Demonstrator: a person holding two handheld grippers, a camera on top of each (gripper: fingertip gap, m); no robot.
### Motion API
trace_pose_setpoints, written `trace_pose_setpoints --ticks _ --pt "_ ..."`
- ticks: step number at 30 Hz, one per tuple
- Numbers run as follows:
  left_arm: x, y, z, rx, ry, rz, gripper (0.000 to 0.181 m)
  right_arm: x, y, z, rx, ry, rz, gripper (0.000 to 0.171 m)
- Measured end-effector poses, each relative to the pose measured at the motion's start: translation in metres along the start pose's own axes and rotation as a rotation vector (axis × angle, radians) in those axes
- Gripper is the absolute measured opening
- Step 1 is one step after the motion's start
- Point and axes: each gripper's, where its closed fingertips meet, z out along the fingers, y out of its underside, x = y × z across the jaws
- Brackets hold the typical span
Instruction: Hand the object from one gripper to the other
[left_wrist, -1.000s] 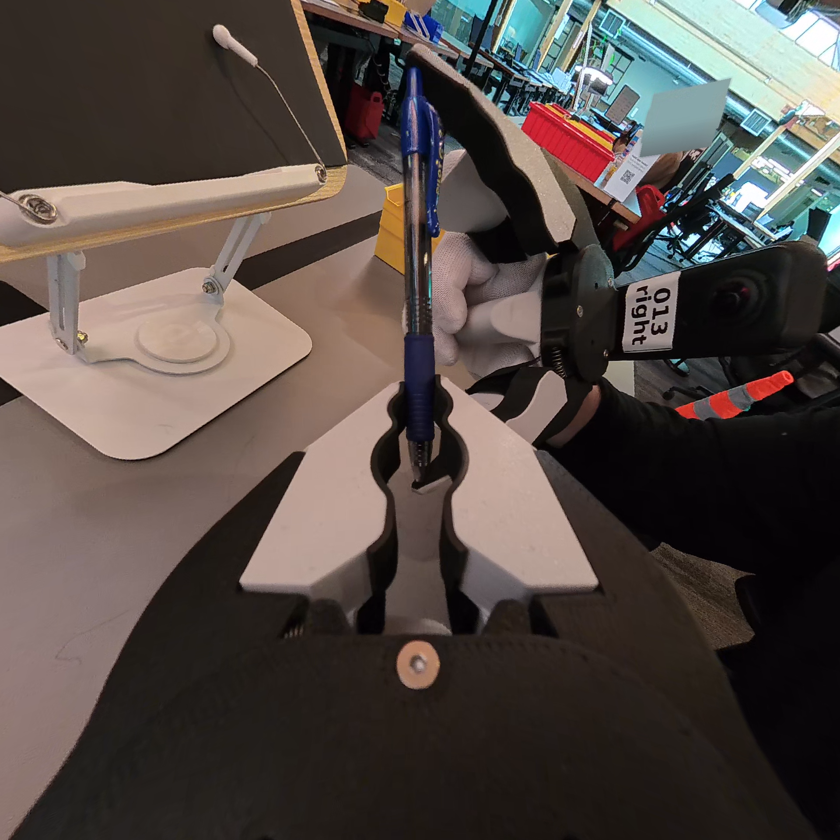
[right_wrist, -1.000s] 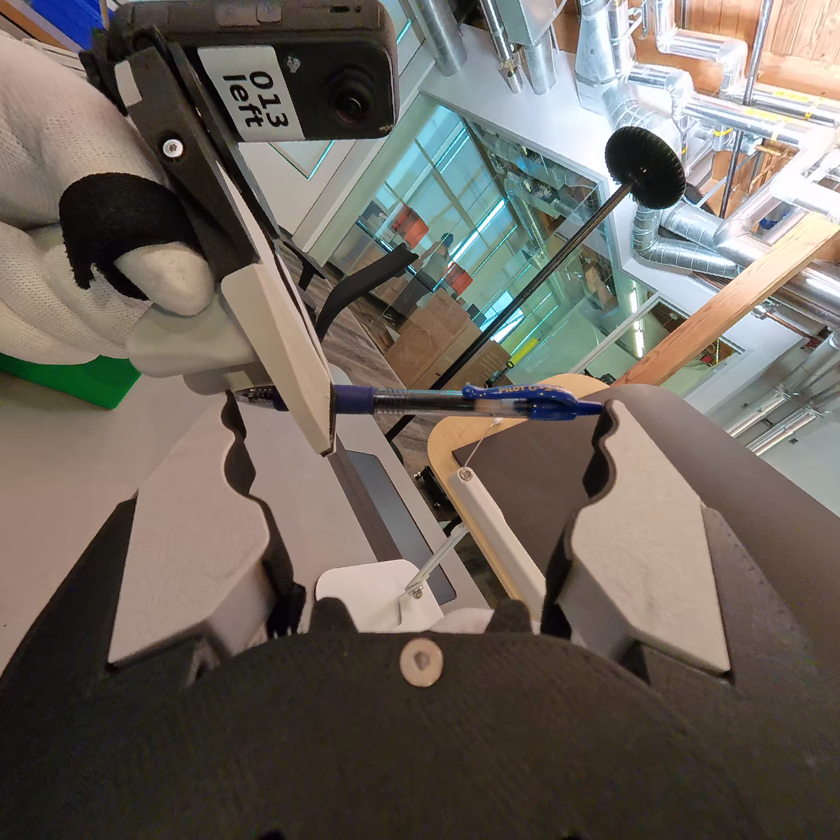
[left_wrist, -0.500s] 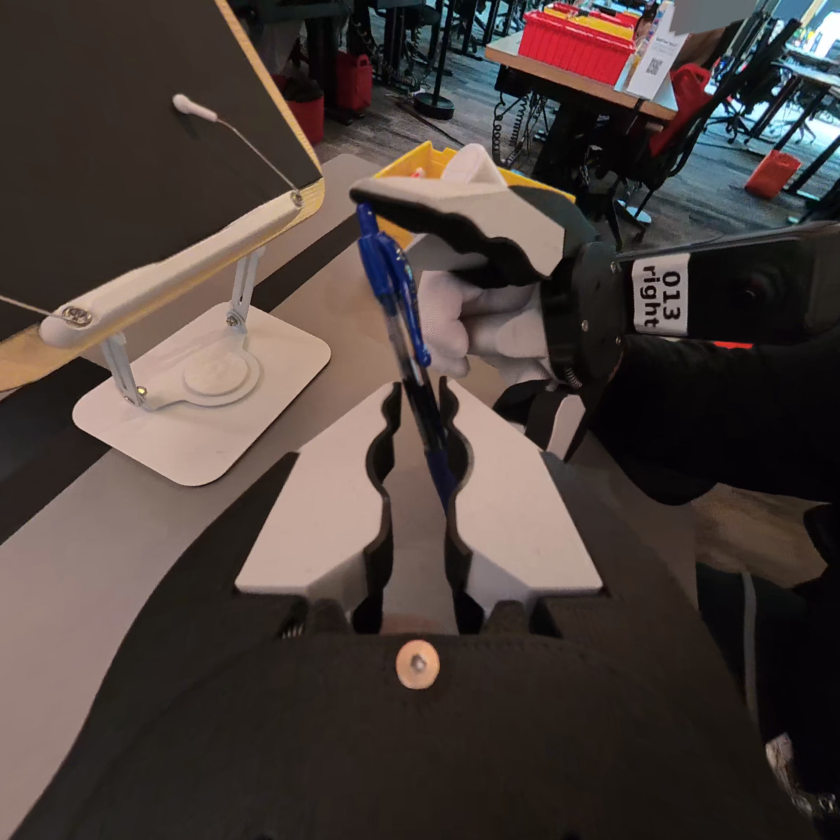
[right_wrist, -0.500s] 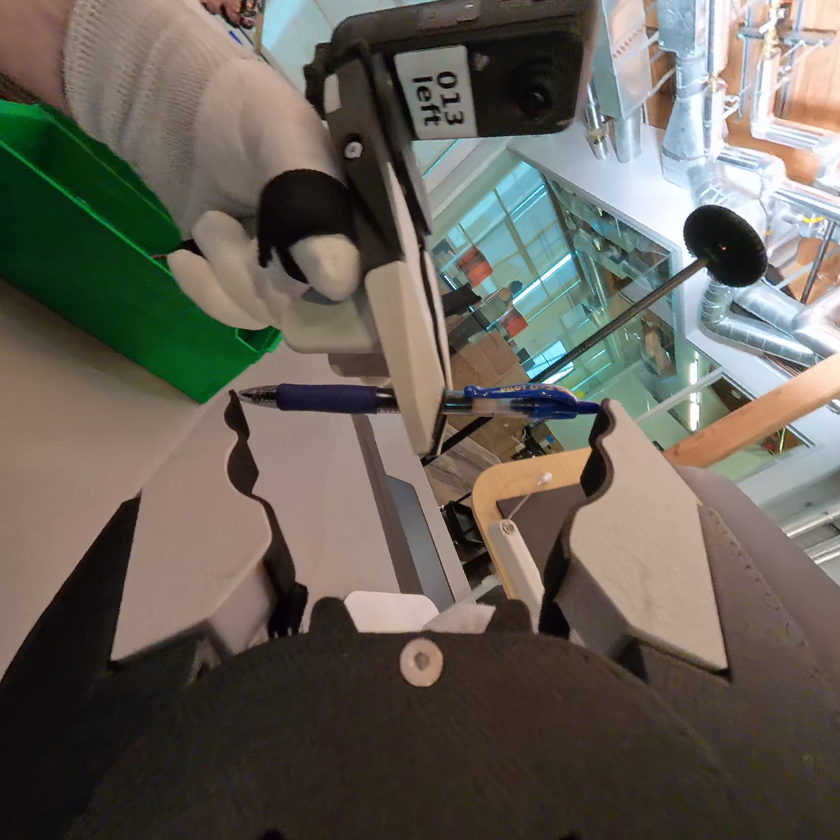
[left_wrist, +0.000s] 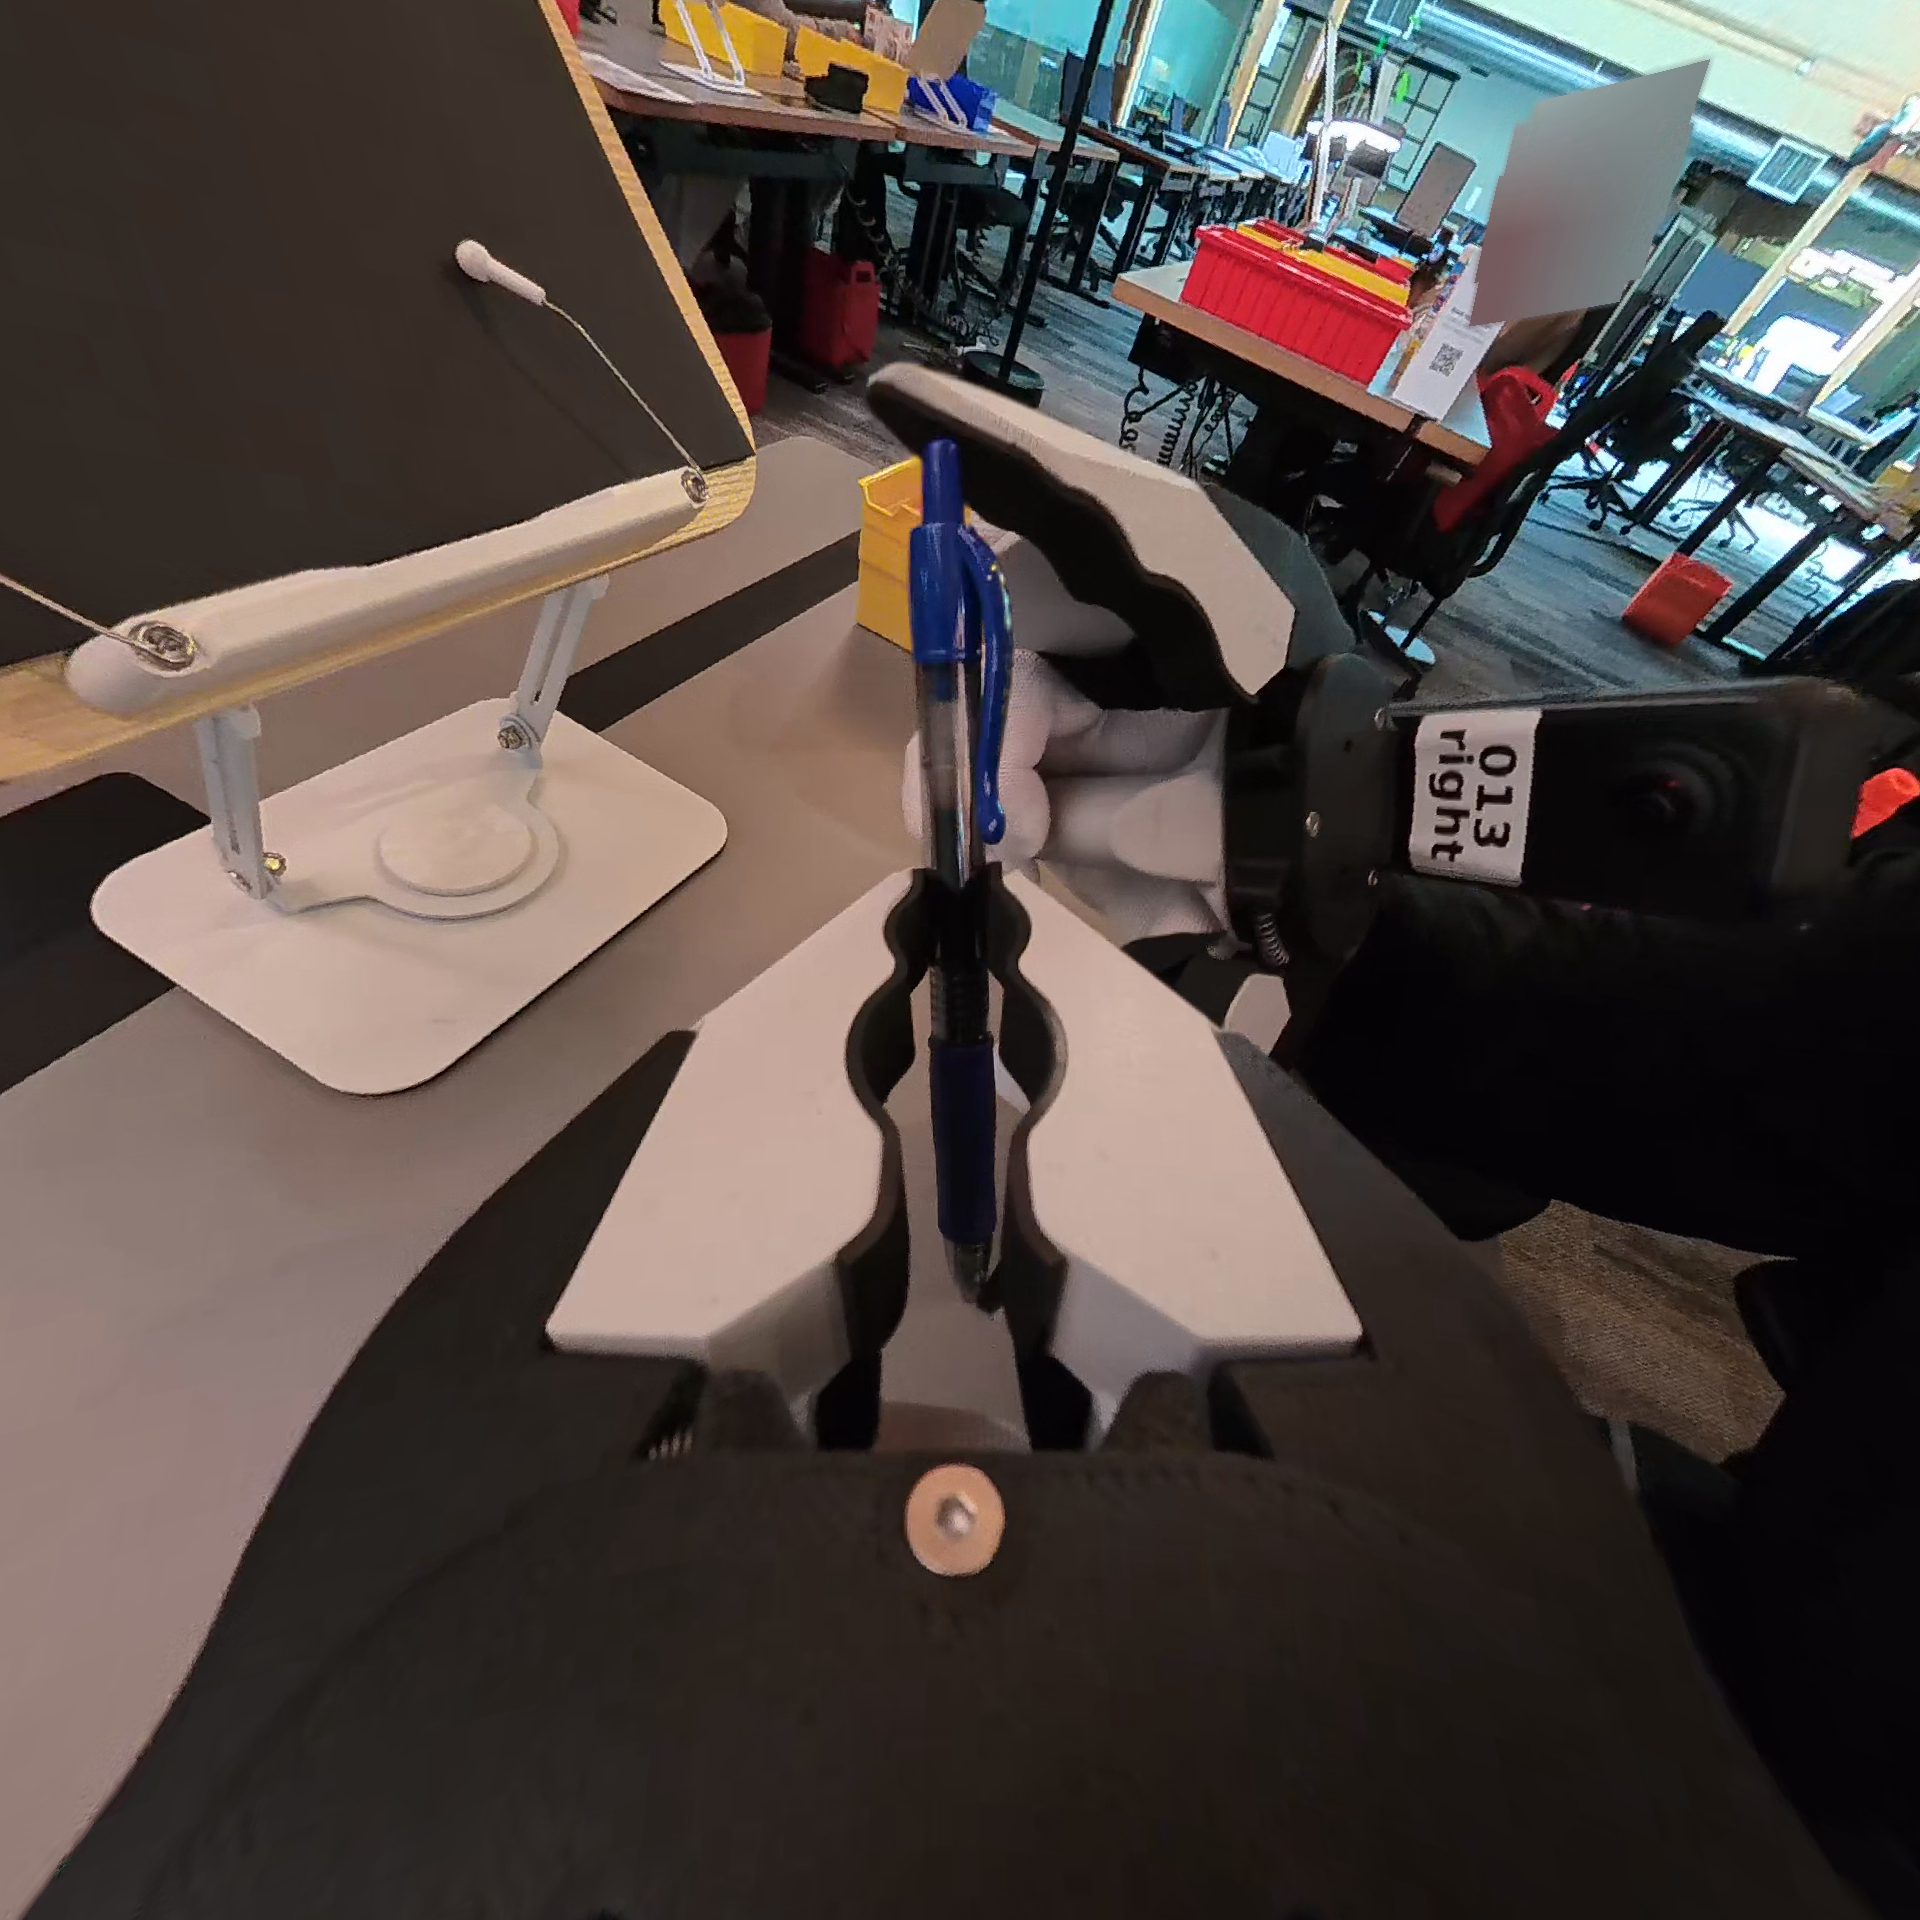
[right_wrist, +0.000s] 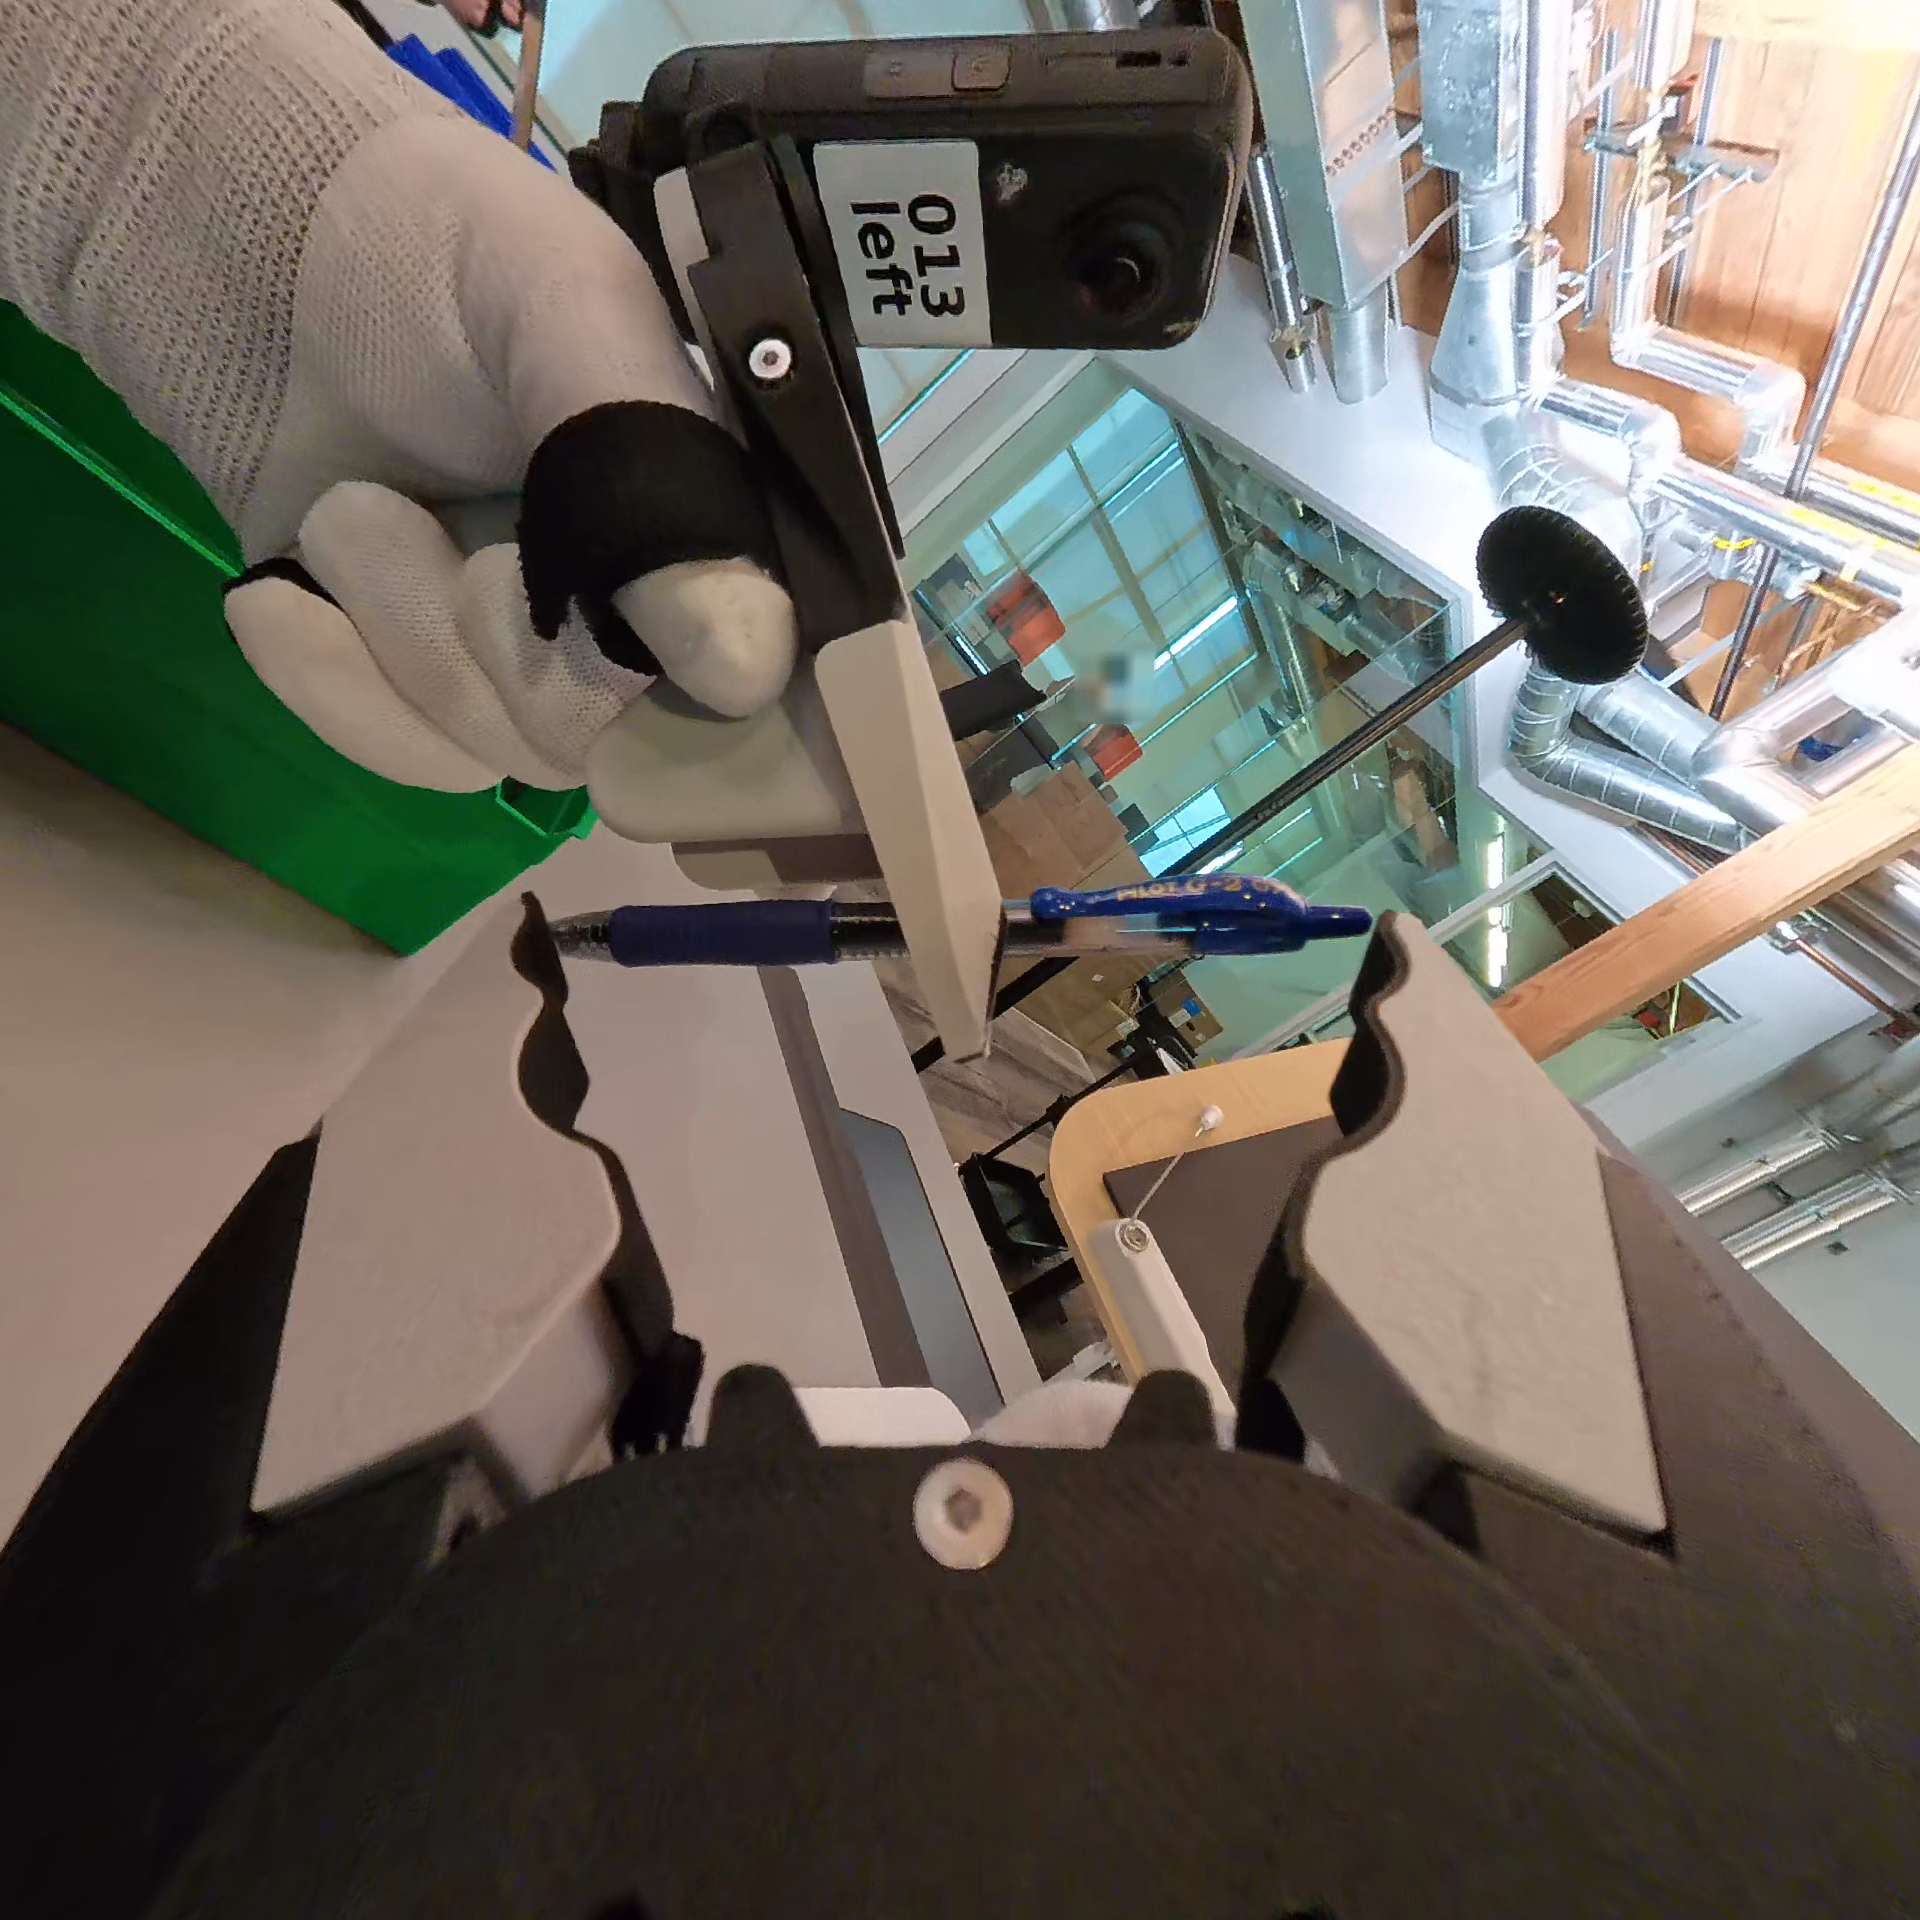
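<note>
Left wrist view, left to right: tilted black board with wood edge (left_wrist: 312, 260) on a white stand (left_wrist: 416, 914) at 10 o'clock, stand base flat on the grey surface (left_wrist: 156, 1195). Yellow bin (left_wrist: 883, 561) at 12 o'clock, behind the pen. Centre: left tongs (left_wrist: 961, 1101) clamped on the blue pen (left_wrist: 961, 1039), pen runs lengthwise between the two fingers, tip toward the camera, clip end sticking out past the fingertips toward 12 o'clock. Right tongs (left_wrist: 1091, 540) at 1 o'clock, only the upper finger clear, close beside the pen's clip end; contact cannot be told from here. White-gloved hand (left_wrist: 1101, 748) at 2 o'clock holds that tool. Red bin (left_wrist: 1299, 301) far off at 1 o'clock.

Right wrist view, left to right: green bin (right_wrist: 156, 727) at 9 o'clock on the surface. Gloved hand (right_wrist: 364, 468) at 11 o'clock holds the left tongs (right_wrist: 956, 966), which come down from 12 o'clock and pinch the pen (right_wrist: 727, 932) mid-barrel. Pen lies crosswise, spanning between the right tongs' (right_wrist: 956, 935) two fingertips. Right tongs wide apart, gripping nothing; pen ends sit just at the tips. Board corner (right_wrist: 1143, 1132) at 5 o'clock of the pen.
</note>
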Motion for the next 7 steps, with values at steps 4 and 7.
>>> trace_pose_setpoints --ticks 4,7 --pt "0.0015 -0.0064 0.0009 0.023 0.030 -0.069 0.008 -0.0017 0.0044 0.0009 -0.022 0.002 -0.044 0.152" --pt "0.0024 -0.0088 0.0014 0.024 0.031 -0.077 0.008 -0.0014 0.0057 0.0004 -0.023 -0.001 -0.046 0.151"
